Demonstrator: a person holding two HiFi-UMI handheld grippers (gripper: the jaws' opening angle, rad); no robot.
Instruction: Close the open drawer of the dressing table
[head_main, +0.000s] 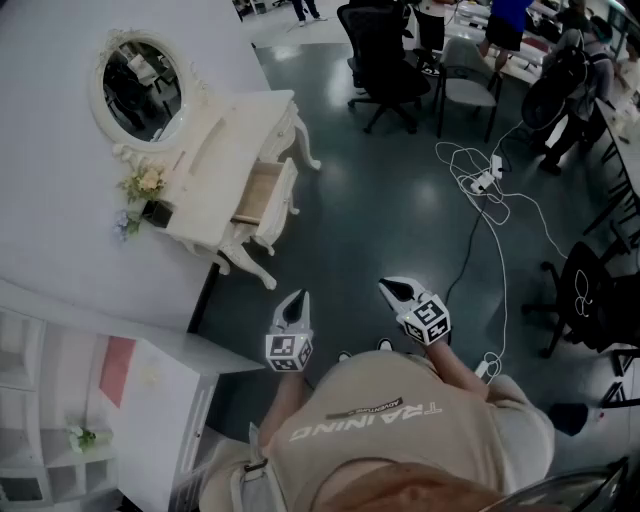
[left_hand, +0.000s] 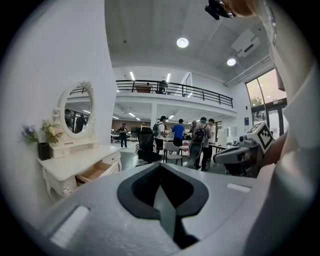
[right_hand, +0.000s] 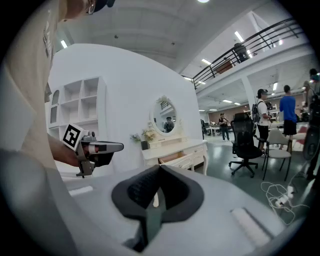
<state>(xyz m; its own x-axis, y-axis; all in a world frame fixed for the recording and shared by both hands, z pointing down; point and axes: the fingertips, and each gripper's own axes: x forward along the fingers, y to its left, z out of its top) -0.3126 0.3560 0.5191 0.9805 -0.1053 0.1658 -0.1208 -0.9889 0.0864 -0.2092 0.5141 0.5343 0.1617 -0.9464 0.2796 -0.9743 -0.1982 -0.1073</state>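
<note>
The white dressing table (head_main: 225, 150) stands against the wall at the upper left, with an oval mirror (head_main: 140, 78) on it. Its middle drawer (head_main: 268, 194) is pulled out, showing a wooden inside. The drawer also shows in the left gripper view (left_hand: 95, 171) and the right gripper view (right_hand: 176, 159). My left gripper (head_main: 296, 301) and right gripper (head_main: 390, 288) are held side by side in front of my chest, well short of the table. Both are shut with nothing in them. Each sees the other: right gripper (left_hand: 235, 154), left gripper (right_hand: 102, 148).
A white shelf unit (head_main: 90, 410) stands at my lower left. Black office chairs (head_main: 385, 60) and a grey chair (head_main: 468, 85) are across the dark floor. White cables and a power strip (head_main: 484, 182) lie on the floor at right. People stand at desks far back.
</note>
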